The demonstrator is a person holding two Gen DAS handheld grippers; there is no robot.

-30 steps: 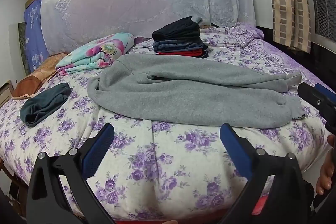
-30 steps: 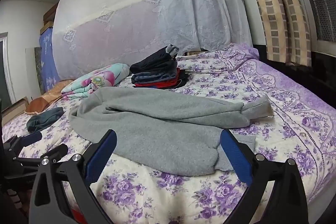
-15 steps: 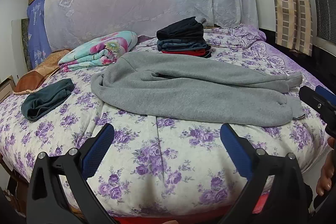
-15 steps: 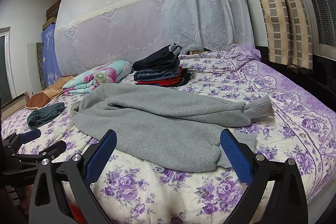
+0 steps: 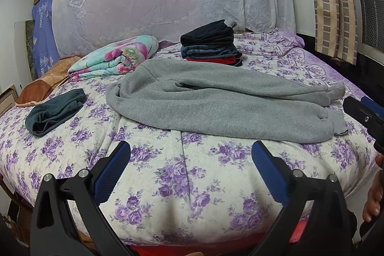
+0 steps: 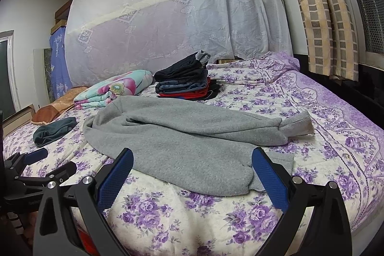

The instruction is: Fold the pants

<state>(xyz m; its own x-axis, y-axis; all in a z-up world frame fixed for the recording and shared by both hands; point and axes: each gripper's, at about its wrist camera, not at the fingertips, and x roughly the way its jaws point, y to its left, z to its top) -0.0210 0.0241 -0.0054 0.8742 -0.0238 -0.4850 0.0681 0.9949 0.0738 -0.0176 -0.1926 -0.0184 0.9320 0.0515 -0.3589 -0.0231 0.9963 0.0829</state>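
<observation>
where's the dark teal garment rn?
The dark teal garment lies on the left side of the bed in both wrist views, apart from the grey pants, near the orange-brown pillow.

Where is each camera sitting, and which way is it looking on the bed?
Left wrist: sits on the left gripper, near the bed's front edge, facing the gray pants; the right gripper and a bit of hand show at the right edge.
Right wrist: sits on the right gripper, closer to the pants' cuffs, facing across the bed; the left gripper shows at the left edge.
Both share: pants, stack of folded clothes, floral blanket, dark green garment.
</observation>
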